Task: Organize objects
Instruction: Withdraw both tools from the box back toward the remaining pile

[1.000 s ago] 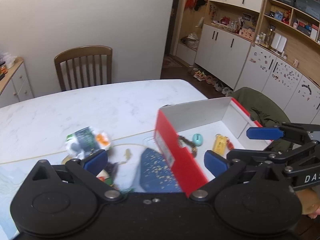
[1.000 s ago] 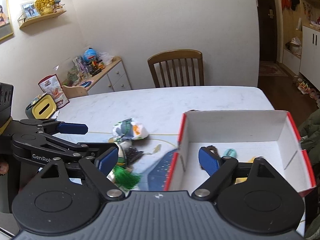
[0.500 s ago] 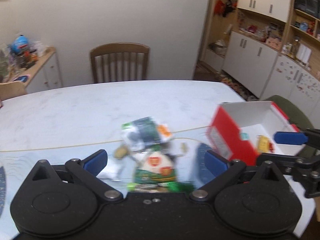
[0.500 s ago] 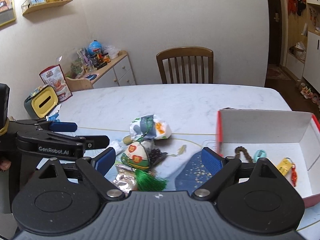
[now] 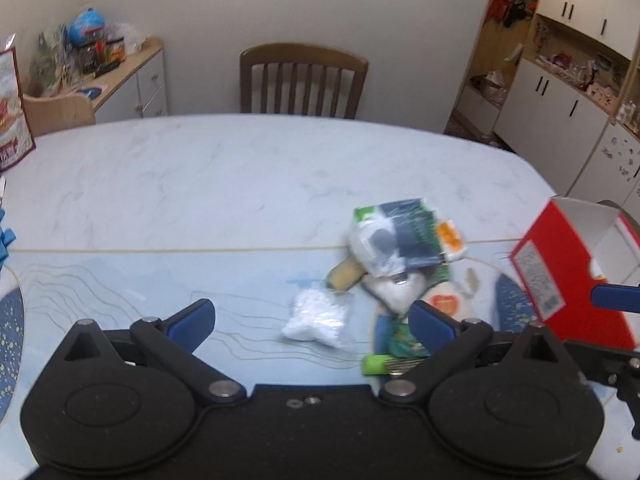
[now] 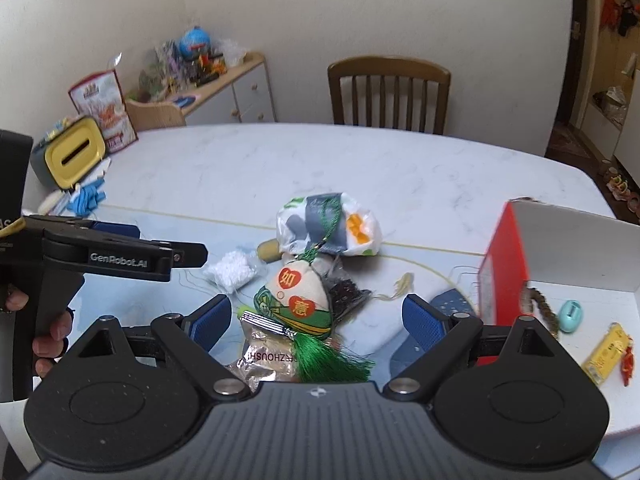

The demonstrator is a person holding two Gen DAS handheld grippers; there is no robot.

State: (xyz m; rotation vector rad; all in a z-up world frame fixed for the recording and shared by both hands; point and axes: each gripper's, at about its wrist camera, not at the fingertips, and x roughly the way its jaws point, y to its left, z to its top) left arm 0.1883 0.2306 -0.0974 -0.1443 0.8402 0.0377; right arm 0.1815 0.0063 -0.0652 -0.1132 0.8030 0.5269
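A pile of small items lies on the table between both grippers: a printed plastic bag (image 6: pixel 328 220), an embroidered sachet with a green tassel (image 6: pixel 296 296), a foil packet (image 6: pixel 268 356) and a white bead packet (image 5: pixel 320 318). My right gripper (image 6: pixel 318 320) is open just above the sachet. My left gripper (image 5: pixel 312 318) is open too, with the white packet (image 6: pixel 232 270) between its fingers' line and the table; from the right wrist view it (image 6: pixel 160 248) hangs left of the pile. The red box (image 6: pixel 504 272) at the right holds a bead bracelet (image 6: pixel 540 304), a teal piece (image 6: pixel 572 314) and a yellow charm (image 6: pixel 604 350).
A wooden chair (image 6: pixel 388 92) stands at the table's far side. A yellow-lidded box (image 6: pixel 72 156), blue pieces (image 6: pixel 86 200) and a snack bag (image 6: pixel 102 108) sit at the far left by a cluttered sideboard (image 6: pixel 224 84). White cabinets (image 5: pixel 560 112) line the right wall.
Both grippers have swung left, away from the red box and over the pile. The box now sits at the right edge of each view. Both stayed open.
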